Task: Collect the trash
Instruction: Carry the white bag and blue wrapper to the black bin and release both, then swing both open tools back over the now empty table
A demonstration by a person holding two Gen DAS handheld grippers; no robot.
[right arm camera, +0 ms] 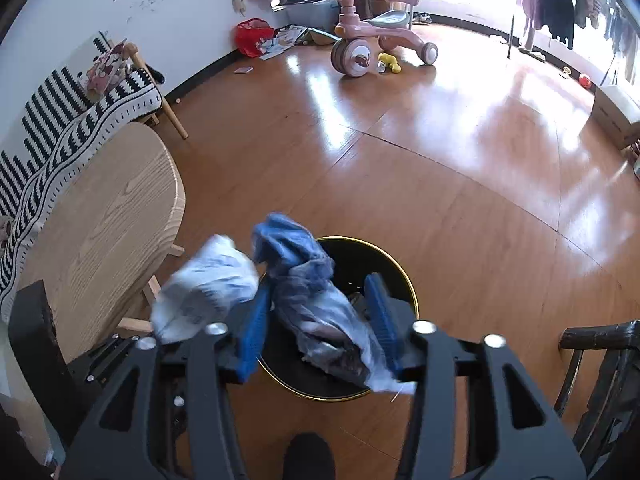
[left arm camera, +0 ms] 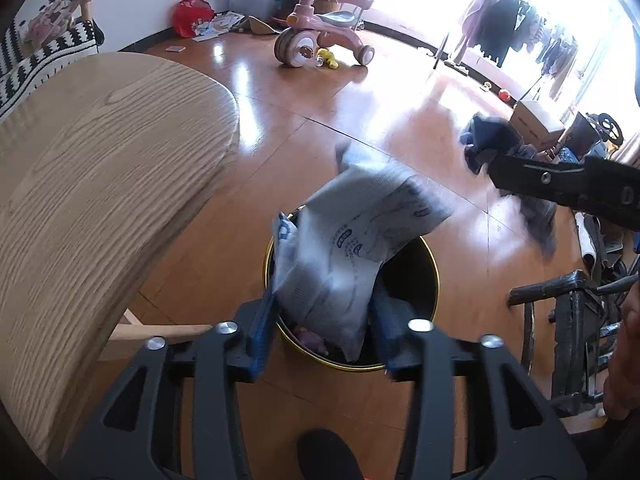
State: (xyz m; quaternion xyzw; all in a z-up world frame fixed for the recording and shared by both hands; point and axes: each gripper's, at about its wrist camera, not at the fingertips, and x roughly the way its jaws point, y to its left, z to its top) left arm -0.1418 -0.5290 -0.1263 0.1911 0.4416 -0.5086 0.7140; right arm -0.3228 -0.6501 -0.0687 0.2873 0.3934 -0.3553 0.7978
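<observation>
A black round bin with a gold rim [left arm camera: 430, 256] [right arm camera: 404, 276] stands on the wooden floor below both grippers. In the left wrist view my left gripper [left arm camera: 322, 332] is open above the bin, and a white printed plastic bag [left arm camera: 348, 248], motion-blurred, hangs between its blue pads over the opening. In the right wrist view my right gripper [right arm camera: 320, 320] is open over the bin, with a crumpled blue-grey plastic bag [right arm camera: 312, 292] between its pads. The white bag [right arm camera: 204, 288] shows at its left. The right gripper's arm [left arm camera: 560, 184] enters the left view at right.
A light wooden table [left arm camera: 100, 184] [right arm camera: 100, 232] stands left of the bin. A dark chair [left arm camera: 576, 320] [right arm camera: 600, 360] stands at right. A pink tricycle [left arm camera: 320, 32] and a striped sofa [right arm camera: 60, 128] stand farther back.
</observation>
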